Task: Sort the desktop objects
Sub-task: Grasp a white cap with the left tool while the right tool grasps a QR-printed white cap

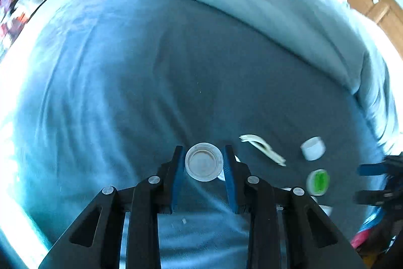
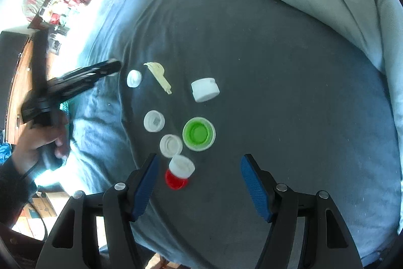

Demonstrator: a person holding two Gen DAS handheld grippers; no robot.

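Left gripper [image 1: 203, 163] clamping white cap [image 1: 204, 161], right gripper [image 2: 199, 168] open above bedsheet [image 2: 277, 67]

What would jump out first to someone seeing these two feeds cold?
Probably the clear round cap pinched between the left gripper's blue fingers, lifted over the grey bedsheet. Next, the green-lined cap glows at the centre of a loose scatter of white caps, with a white cap on a red lid nearest the open right gripper.
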